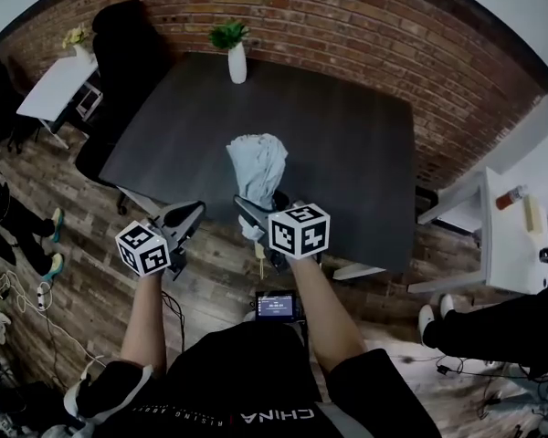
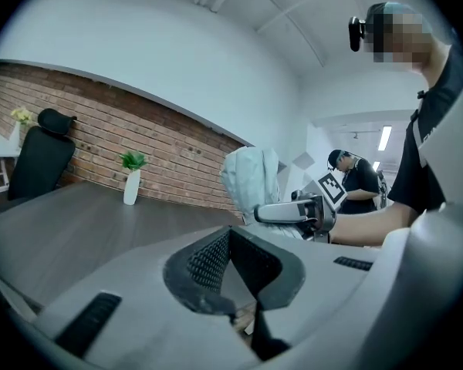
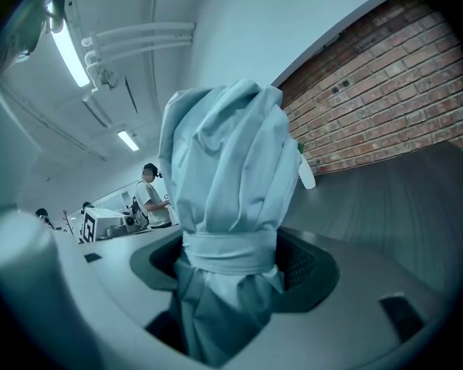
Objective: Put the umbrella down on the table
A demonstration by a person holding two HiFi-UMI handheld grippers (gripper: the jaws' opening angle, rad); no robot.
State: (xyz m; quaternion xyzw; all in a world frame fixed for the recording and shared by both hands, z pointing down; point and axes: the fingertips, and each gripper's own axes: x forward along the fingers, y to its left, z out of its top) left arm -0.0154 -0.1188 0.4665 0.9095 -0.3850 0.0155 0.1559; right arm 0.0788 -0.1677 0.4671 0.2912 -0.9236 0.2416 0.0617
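The right tool (image 1: 256,215) is clamped on the folded umbrella (image 1: 258,167), its jaws pressed against both sides of the bundle just below the strap that wraps it. The pale blue-grey fabric bunches out past the jaws and reaches over the near edge of the dark counter (image 1: 347,135); whether it touches the surface cannot be told. Its light-coloured handle end pokes out behind the tool, toward the person. The left tool (image 1: 190,213) is just beside the right one, apart from the umbrella, with its jaws closed together at the tips and nothing between them. At the far edge of the counter, a white vase (image 1: 237,62) with a green plant stands in front of the brick wall (image 1: 374,35).
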